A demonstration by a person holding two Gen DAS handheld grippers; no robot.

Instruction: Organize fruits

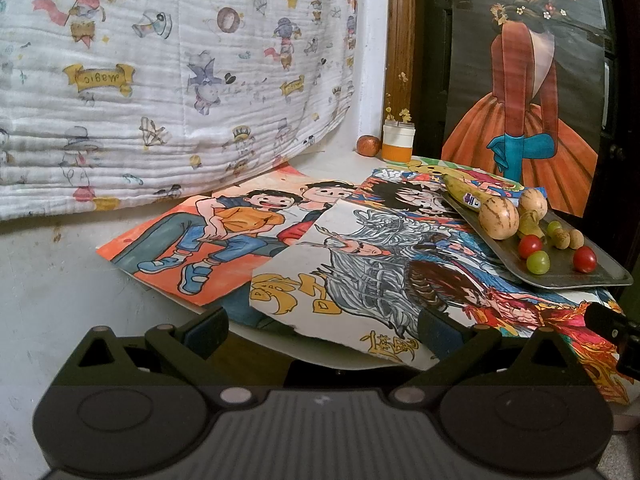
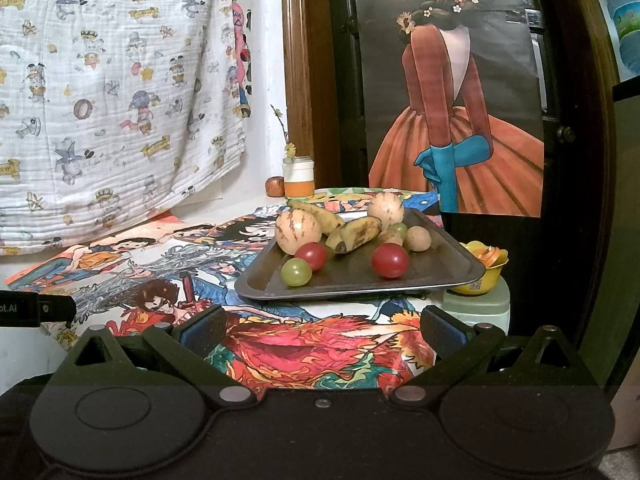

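Left gripper (image 1: 323,326) hangs released over comic drawings (image 1: 352,264); the metal tray (image 1: 560,276) of fruit lies ahead, right of its jaws.

Right gripper (image 2: 323,326), likewise spread and empty, faces that tray (image 2: 440,276) dead ahead: bananas (image 2: 354,233), striped melons (image 2: 298,232), cherry tomatoes (image 2: 390,261), a grape (image 2: 296,272) mingle unsorted. Gathered on the tray, or awaiting grouping; I cannot tell.

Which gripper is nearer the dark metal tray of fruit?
Right. The right gripper faces the dark metal tray just ahead; the left gripper sits off to the tray's left.
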